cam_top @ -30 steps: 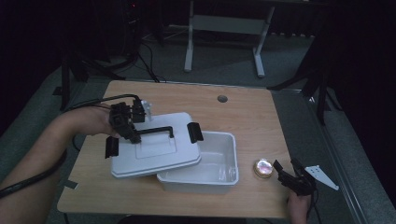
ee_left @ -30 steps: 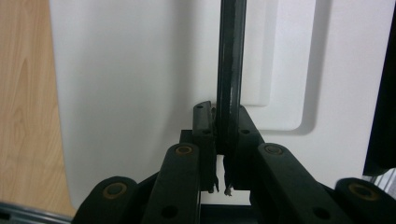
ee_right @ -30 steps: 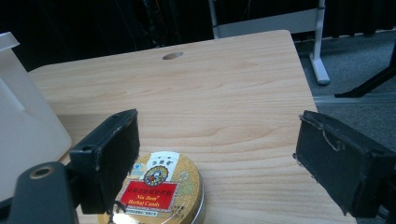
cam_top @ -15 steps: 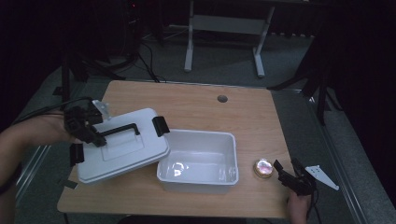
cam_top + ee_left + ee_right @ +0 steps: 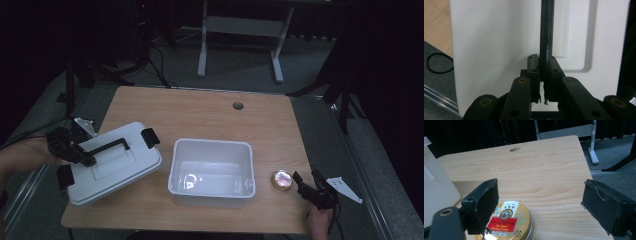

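Note:
A white lid [image 5: 125,167] with a black handle [image 5: 109,146] and black clips is over the table's front left, reaching past the left edge. My left gripper [image 5: 86,160] is shut on that handle; in the left gripper view the jaws of the left gripper [image 5: 542,75] pinch the black handle bar [image 5: 546,37] against the white lid [image 5: 499,50]. The open white box [image 5: 172,172] stands uncovered at the front middle. A gold round tin [image 5: 281,180] lies to its right. My right gripper [image 5: 306,187] stands open just right of the tin [image 5: 509,220], jaws wide apart.
The wooden table [image 5: 200,115] has a cable hole [image 5: 238,105] at the back. A white desk frame [image 5: 240,25] stands on the grey floor behind. A black ring [image 5: 439,63] lies on the floor under the lid's edge.
My left gripper carried the lid leftward and slightly down, off the box, which now stands fully uncovered. The right gripper and the tin stayed put.

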The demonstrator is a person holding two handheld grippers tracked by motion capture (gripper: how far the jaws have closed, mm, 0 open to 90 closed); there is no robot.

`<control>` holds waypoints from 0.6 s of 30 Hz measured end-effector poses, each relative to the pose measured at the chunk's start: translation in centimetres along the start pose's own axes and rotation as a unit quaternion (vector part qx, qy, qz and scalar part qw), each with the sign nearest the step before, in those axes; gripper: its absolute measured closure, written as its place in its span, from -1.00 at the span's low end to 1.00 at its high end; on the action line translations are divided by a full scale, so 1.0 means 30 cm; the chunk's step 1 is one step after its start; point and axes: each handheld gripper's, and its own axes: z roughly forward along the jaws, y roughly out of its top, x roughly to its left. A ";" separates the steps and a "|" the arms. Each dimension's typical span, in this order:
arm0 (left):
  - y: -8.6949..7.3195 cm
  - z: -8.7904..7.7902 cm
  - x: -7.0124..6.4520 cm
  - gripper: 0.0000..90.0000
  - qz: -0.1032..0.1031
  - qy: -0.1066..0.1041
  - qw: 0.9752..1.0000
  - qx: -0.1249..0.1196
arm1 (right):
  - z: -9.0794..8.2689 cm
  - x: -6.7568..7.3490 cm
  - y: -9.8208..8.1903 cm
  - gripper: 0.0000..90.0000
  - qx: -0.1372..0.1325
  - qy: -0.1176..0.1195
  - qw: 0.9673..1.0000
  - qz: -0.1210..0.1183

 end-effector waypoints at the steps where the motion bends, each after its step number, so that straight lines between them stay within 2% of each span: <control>1: -0.006 0.015 0.005 0.86 -0.001 -0.001 1.000 0.001 | 0.000 0.000 0.000 -0.71 0.000 0.000 1.000 0.000; 5: -0.015 0.065 0.019 0.86 -0.010 0.001 1.000 0.000 | -0.001 0.000 0.000 -0.71 0.000 0.000 1.000 0.001; 12: -0.006 0.186 0.045 0.86 -0.021 -0.016 1.000 0.011 | -0.001 0.000 0.000 -0.71 0.000 0.001 1.000 0.000; 18: 0.015 0.254 0.059 0.86 -0.027 -0.019 0.999 0.007 | 0.000 0.001 0.000 -0.71 0.000 0.001 1.000 -0.001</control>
